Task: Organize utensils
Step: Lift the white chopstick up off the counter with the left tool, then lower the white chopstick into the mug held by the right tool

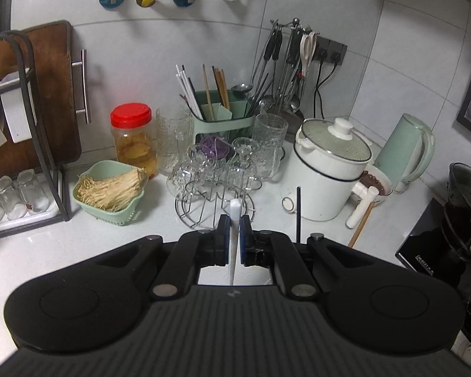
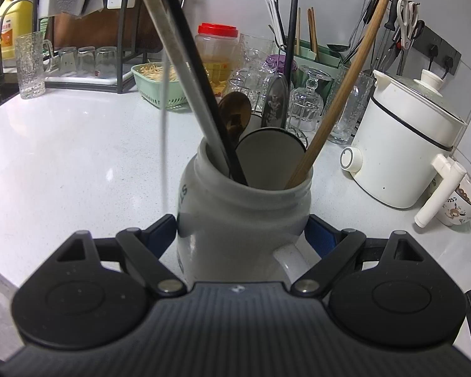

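In the left wrist view my left gripper (image 1: pixel 234 223) is shut on a thin white stick (image 1: pixel 234 209) that rises just above the blue pads and runs down behind them. Far ahead stands a green utensil holder (image 1: pixel 223 119) with chopsticks and straws upright in it. In the right wrist view my right gripper (image 2: pixel 241 231) has its blue pads against both sides of a white ceramic jar (image 2: pixel 235 207). The jar holds a wooden handle (image 2: pixel 342 94), black chopsticks (image 2: pixel 197 72) and spoons (image 2: pixel 235 113). A thin pale stick (image 2: pixel 164 125) hangs blurred left of the jar.
On the white counter (image 1: pixel 47 245) stand a glass rack (image 1: pixel 216 185), a red-lidded jar (image 1: pixel 133 138), a green basket (image 1: pixel 110 191), a white cooker (image 1: pixel 326 169), a green kettle (image 1: pixel 405 150) and a dish rack (image 1: pixel 22 157). Hanging tools (image 1: pixel 285 62) fill the corner. A dark appliance (image 1: pixel 439 235) sits right.
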A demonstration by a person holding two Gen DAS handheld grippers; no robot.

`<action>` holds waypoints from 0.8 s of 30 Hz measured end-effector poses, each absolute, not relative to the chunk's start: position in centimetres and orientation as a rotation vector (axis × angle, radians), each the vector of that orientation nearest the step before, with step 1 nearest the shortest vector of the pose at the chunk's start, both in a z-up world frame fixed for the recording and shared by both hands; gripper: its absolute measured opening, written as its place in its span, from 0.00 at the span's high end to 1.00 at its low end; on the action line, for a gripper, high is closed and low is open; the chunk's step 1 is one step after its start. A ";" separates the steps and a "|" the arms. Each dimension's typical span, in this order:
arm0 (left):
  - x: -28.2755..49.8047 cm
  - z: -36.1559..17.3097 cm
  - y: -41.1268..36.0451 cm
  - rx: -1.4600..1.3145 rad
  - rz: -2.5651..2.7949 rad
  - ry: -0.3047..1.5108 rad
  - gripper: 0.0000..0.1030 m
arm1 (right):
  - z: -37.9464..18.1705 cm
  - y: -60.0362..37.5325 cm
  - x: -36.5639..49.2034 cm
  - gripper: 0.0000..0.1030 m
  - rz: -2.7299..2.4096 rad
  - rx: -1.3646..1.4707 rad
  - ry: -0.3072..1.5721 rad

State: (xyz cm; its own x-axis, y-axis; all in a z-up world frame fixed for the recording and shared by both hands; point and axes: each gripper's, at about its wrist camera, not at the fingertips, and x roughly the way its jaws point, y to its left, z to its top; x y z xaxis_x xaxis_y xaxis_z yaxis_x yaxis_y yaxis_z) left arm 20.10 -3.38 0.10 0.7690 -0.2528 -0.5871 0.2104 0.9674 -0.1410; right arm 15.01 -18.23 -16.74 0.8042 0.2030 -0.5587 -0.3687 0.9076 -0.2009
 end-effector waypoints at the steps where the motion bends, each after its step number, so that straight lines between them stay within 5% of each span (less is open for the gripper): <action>1: 20.1 0.3 -3.4 -0.068 -0.255 0.642 0.93 | -16.8 -18.3 15.0 0.12 0.312 -0.310 0.558; 24: 18.5 9.9 -4.2 -0.058 -0.309 0.474 0.93 | -16.8 -17.9 15.6 0.12 0.319 -0.313 0.558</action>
State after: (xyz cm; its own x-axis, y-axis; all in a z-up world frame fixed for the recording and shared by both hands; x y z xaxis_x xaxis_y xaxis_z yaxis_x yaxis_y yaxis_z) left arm 18.47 -4.21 9.85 0.8440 -0.3062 -0.4403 0.2795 0.9518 -0.1262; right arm 15.65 -17.88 -16.76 0.8019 0.2089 -0.5597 -0.3763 0.9042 -0.2018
